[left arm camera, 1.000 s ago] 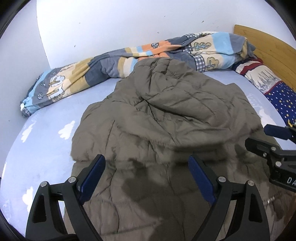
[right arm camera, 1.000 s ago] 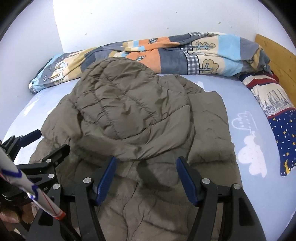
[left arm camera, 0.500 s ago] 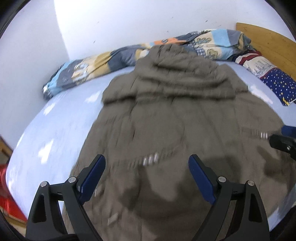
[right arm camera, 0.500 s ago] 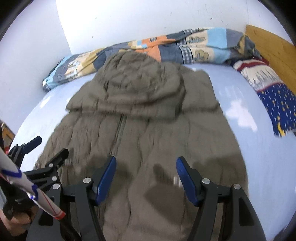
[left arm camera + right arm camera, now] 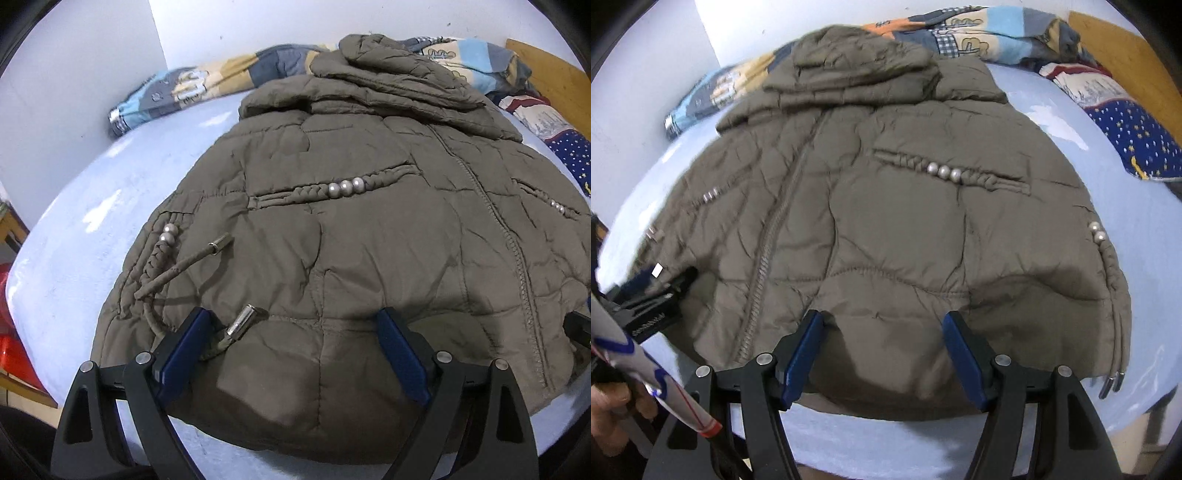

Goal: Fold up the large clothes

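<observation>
An olive-brown quilted jacket (image 5: 351, 236) lies front-up on the pale blue sheet (image 5: 81, 236), its hood bunched at the far end and its zip shut. Braided pocket trims carry pearl beads (image 5: 345, 188). My left gripper (image 5: 293, 317) hovers open over the left part of the hem, and a metal-tipped drawcord (image 5: 242, 323) lies by its left finger. The right gripper (image 5: 882, 317) is open over the right part of the hem (image 5: 886, 373). Neither gripper's pads press on the cloth. Each gripper shows at the edge of the other's view, the left gripper (image 5: 653, 295) and the right gripper (image 5: 578, 328).
A patchwork quilt (image 5: 207, 83) is rolled along the white back wall. A starry blue pillow (image 5: 1134, 144) and a wooden headboard (image 5: 1123, 62) are at the right. A red object (image 5: 14, 354) sits below the bed's left edge. A hand (image 5: 613, 410) shows at lower left.
Both grippers have drawn back from over the hood and chest toward the hem and sunk lower, still open. The jacket's front, pockets and drawcords have come into view.
</observation>
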